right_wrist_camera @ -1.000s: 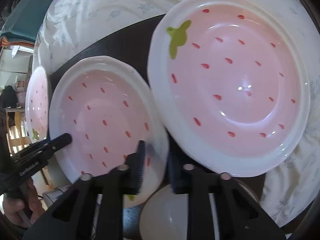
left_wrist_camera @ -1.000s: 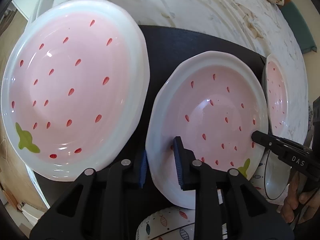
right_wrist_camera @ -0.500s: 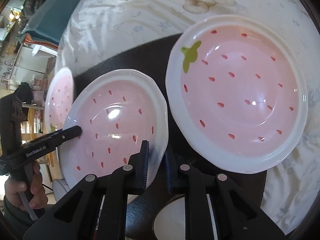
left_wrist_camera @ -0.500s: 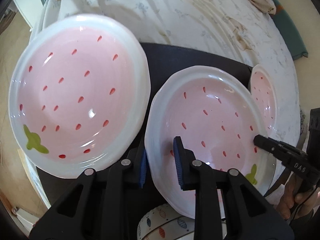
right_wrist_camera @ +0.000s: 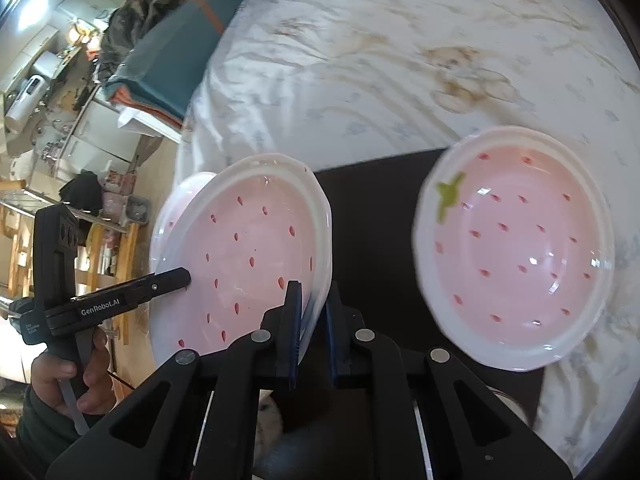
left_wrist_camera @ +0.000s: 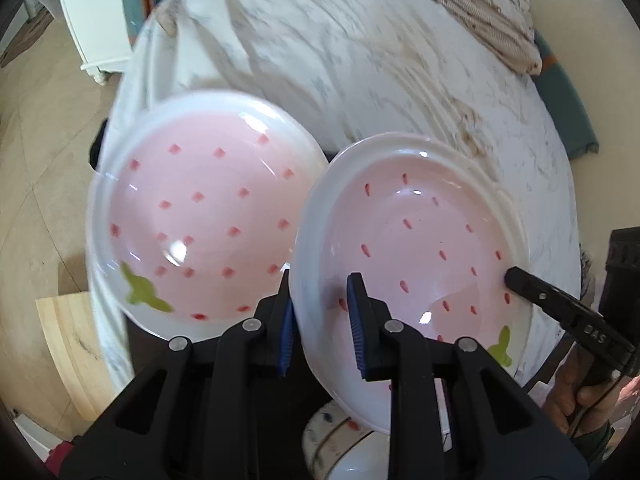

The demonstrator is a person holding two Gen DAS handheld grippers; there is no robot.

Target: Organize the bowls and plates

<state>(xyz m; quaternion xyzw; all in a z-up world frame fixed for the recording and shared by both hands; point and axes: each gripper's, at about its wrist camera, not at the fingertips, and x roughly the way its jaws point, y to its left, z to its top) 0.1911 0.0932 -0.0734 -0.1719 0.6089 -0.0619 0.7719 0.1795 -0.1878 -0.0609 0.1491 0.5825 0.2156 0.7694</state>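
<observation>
A pink strawberry-pattern plate (left_wrist_camera: 420, 240) (right_wrist_camera: 248, 256) hangs tilted above the black mat (right_wrist_camera: 372, 208), held from two sides. My left gripper (left_wrist_camera: 320, 324) is shut on its near rim, one blue pad inside the dish and one outside. My right gripper (right_wrist_camera: 312, 320) has its jaws closing tight on the opposite rim, pads pressing it. Each gripper's tip shows in the other's view: the right gripper (left_wrist_camera: 516, 276) and the left gripper (right_wrist_camera: 180, 278). A second, larger strawberry plate (left_wrist_camera: 200, 216) (right_wrist_camera: 516, 252) lies flat on the mat.
A smaller pink plate (right_wrist_camera: 180, 196) peeks out behind the held one. A fish-pattern bowl (left_wrist_camera: 336, 436) sits under my fingers. The mat lies on a white patterned cloth (left_wrist_camera: 360, 60). A wooden board (left_wrist_camera: 68, 340) and a white cabinet (left_wrist_camera: 96, 12) stand at the left; a hand (right_wrist_camera: 68, 380) holds the left gripper.
Both grippers have risen with the plate, which now hangs higher and more tilted above the mat. The right jaws have narrowed onto its rim. The larger plate looks smaller and farther below.
</observation>
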